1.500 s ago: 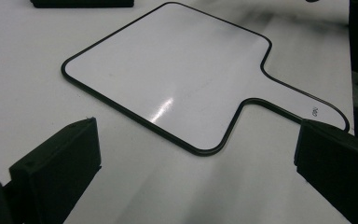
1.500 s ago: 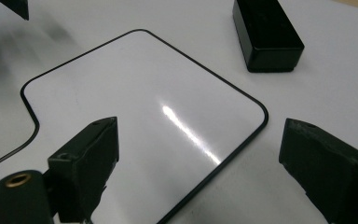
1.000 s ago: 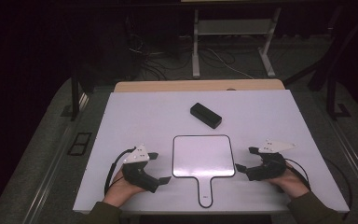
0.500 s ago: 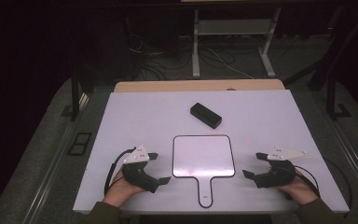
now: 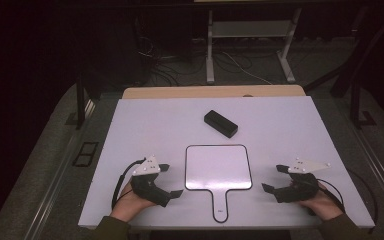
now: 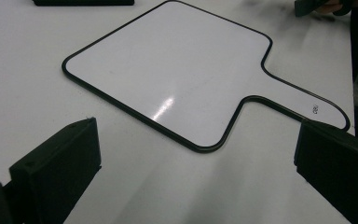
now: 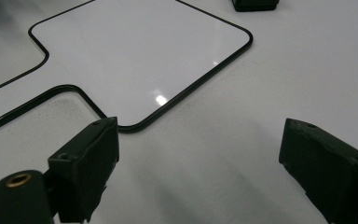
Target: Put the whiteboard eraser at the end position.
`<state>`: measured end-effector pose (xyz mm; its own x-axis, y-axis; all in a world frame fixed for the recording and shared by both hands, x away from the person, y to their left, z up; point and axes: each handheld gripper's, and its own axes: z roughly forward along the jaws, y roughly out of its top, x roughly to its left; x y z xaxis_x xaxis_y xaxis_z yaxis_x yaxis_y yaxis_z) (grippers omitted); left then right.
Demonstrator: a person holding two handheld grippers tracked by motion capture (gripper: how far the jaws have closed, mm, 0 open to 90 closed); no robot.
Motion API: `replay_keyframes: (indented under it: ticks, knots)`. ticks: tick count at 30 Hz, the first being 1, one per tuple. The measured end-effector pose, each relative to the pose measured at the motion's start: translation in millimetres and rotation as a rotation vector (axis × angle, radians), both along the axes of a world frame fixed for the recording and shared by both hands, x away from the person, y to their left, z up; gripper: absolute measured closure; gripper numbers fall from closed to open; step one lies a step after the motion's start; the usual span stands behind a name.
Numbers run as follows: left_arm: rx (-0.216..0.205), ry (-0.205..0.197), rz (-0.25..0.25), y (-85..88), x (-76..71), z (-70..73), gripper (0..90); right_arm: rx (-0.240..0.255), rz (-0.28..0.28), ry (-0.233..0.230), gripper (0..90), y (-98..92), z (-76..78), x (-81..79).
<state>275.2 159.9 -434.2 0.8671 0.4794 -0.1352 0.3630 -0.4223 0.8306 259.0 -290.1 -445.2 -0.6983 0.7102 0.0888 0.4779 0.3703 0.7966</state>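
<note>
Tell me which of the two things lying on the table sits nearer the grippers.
The white paddle-shaped board, lying flat between the left gripper and right gripper. The black box lies farther back.

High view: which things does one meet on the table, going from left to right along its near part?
Left claw → white paddle-shaped board with black rim → right claw. All three lie on the white table.

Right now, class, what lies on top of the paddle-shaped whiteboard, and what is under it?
Nothing lies on the whiteboard: its white face is bare apart from glare, with a small mark on the handle. It lies flat on the white table. Whatever is beneath it is covered by the board itself.
</note>
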Motion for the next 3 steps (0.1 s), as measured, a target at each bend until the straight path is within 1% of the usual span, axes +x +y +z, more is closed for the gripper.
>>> replay_keyframes:
  ticks: [3]
  knots:
    - [0.002,0.001,-0.001,-0.1,-0.1,0.1,0.0,0.001,0.0,-0.002,10.8,0.0,0.3,-0.2]
